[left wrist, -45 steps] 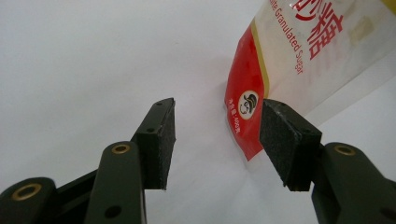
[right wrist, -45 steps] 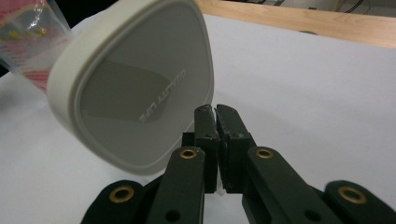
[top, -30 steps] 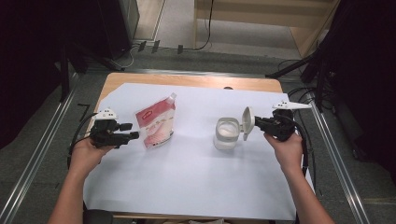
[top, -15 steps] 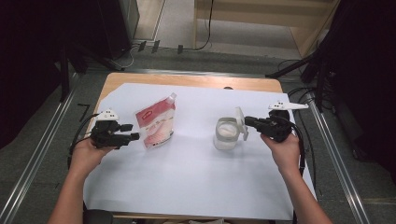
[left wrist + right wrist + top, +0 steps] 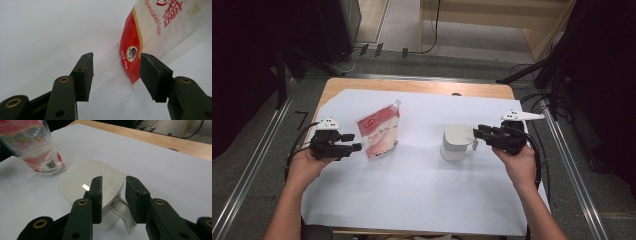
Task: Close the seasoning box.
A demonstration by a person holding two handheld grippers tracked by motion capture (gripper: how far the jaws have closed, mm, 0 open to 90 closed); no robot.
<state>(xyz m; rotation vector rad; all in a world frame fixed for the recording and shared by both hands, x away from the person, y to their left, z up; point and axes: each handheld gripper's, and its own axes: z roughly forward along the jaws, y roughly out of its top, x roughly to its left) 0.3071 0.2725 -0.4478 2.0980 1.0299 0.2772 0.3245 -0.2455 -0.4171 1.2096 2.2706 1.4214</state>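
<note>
A red and white sugar pouch stands left of centre on the white sheet. My left gripper is open just to its left. In the left gripper view the pouch's lower corner sits close to the right jaw of the left gripper. A white container stands right of centre with its lid lying flat on top. My right gripper is at the container's right side. In the right gripper view its jaws stand parted over the lid's near edge and the hinge strap.
The sheet covers most of a wooden table, whose bare edge shows at the back. Metal rails run along both sides on the floor. Cables lie at the right. The pouch stands beyond the container in the right gripper view.
The lid, upright at the container's right side a second ago, has swung down flat onto the container. My right gripper moved left with it. The left gripper stayed still.
</note>
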